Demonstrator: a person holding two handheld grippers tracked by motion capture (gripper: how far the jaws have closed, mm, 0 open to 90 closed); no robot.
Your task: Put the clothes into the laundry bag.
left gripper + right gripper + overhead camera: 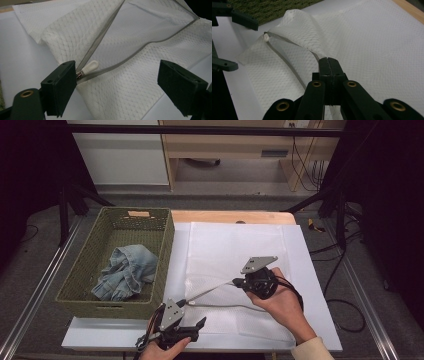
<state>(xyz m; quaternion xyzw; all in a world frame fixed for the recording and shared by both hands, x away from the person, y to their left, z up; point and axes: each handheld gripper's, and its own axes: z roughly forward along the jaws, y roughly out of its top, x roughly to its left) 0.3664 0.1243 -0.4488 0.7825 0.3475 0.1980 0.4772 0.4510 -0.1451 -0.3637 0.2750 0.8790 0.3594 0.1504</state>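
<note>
Mesh laundry bag [235, 255] lies flat on the white worktop [310, 285] just right of the green woven basket [85, 270], which holds a crumpled pair of jeans [127, 272]. In the high view the right tongs [236, 281] pinch the upper edge of the bag's zip opening and lift it, while the left tongs [200, 324] wait at the near corner.

From the left gripper view, those jaws stand wide apart and hold nothing; the white zip pull [90, 67] sits just beside the left pad, at the closed end of the grey zip [140, 51].

In the right gripper view, the jaws are pressed fully together on the mesh edge by the zip tape [287, 62], raising it into a tent.

The step in hand looks like opening the bag's mouth. Next, I judge, the left tongs must grip the lower lip, or fetch the jeans, without letting the raised edge slip.
</note>
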